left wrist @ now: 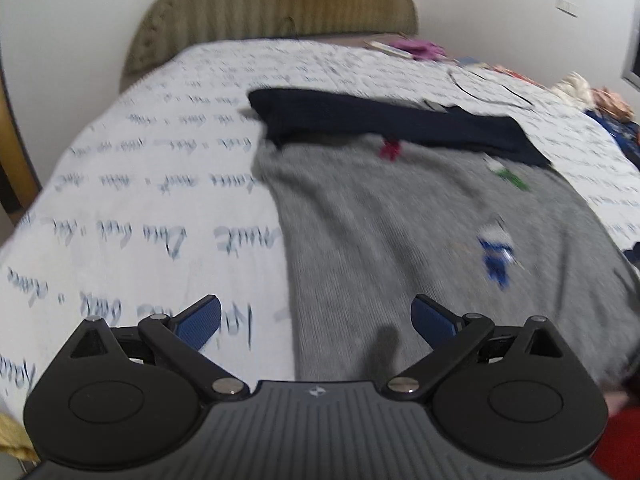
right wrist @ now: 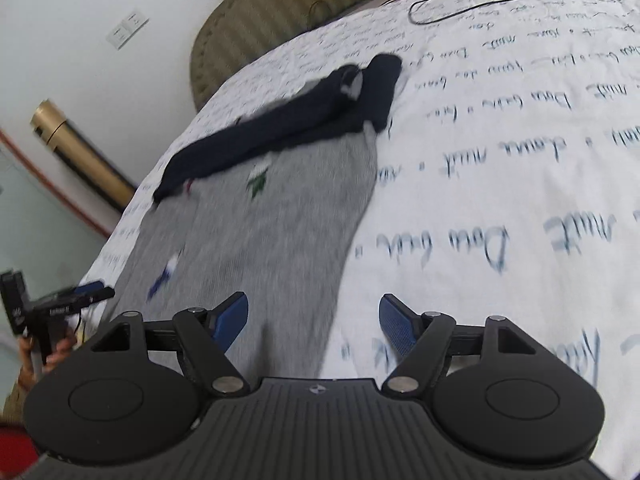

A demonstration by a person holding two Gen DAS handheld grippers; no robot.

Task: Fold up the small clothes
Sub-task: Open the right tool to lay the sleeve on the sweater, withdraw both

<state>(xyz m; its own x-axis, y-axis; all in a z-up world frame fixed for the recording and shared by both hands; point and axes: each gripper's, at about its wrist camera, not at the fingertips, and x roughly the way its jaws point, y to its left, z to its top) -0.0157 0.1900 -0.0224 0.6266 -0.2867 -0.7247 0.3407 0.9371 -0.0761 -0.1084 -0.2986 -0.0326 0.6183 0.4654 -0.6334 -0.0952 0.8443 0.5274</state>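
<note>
1. The grey sweater (left wrist: 420, 248) lies spread flat on the bed (left wrist: 140, 184), its dark navy sleeves (left wrist: 392, 120) folded across its far end.
2. Small red, green and blue motifs dot the knit, but motion blur smears them in both views, so their shapes cannot be made out.
3. The left tongs (left wrist: 316, 320) hang with their blue pads wide apart, holding nothing; the sweater's near left edge runs between them, and the near hem is hidden behind the black body of the tool.
4. The right tongs (right wrist: 314, 320) are likewise spread and hold nothing, straddling the sweater's right edge, with grey knit under the left pad and printed sheet under the right.
5. In the right wrist view the left tongs (right wrist: 86, 292) show at the far left edge, blurred and partly cut off, with only part of the hand holding them visible.
6. The sheet carries lines of script print, too blurred to read.
7. A black cable (right wrist: 472, 0) loops on the far part of the bed, and a purple cloth (left wrist: 416, 46) lies near the padded headboard (left wrist: 272, 4).
8. At the right edge of the left wrist view, a heap of mixed items (left wrist: 600, 100) is cropped and unclear.
</note>
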